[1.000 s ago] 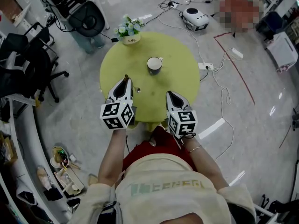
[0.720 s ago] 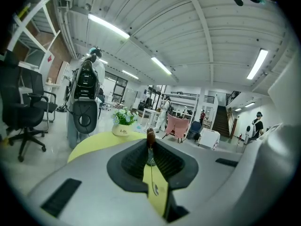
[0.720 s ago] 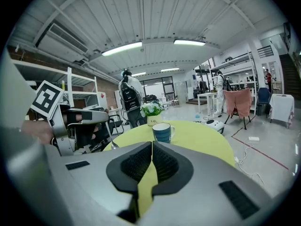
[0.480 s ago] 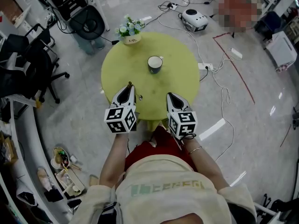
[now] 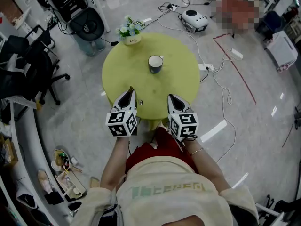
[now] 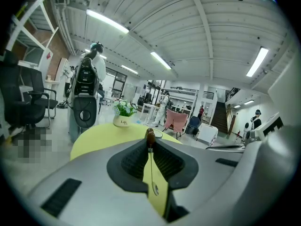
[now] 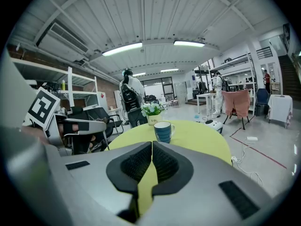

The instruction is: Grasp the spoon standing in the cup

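Observation:
A small metal spoon (image 6: 155, 189) with a brown handle end is clamped between the jaws of my left gripper (image 6: 150, 142), its bowl hanging down toward me. In the head view the left gripper (image 5: 130, 91) hovers over the near left edge of the round yellow-green table (image 5: 178, 79). The dark blue cup (image 5: 155, 63) with a white inside stands upright near the table's middle, ahead of both grippers, and nothing shows inside it. My right gripper (image 5: 170, 97) is shut and empty over the near edge, with the cup (image 7: 163, 131) straight ahead of it (image 7: 152, 144).
A white pot of flowers (image 5: 130, 29) stands at the table's far left rim. Office chairs (image 5: 28, 65) and a dark machine (image 5: 87, 18) stand to the left. Cables and a white device (image 5: 196, 18) lie on the floor beyond the table.
My left gripper, with the spoon in it, has drawn back a little toward the person and slightly right. The right gripper and the cup have stayed where they were.

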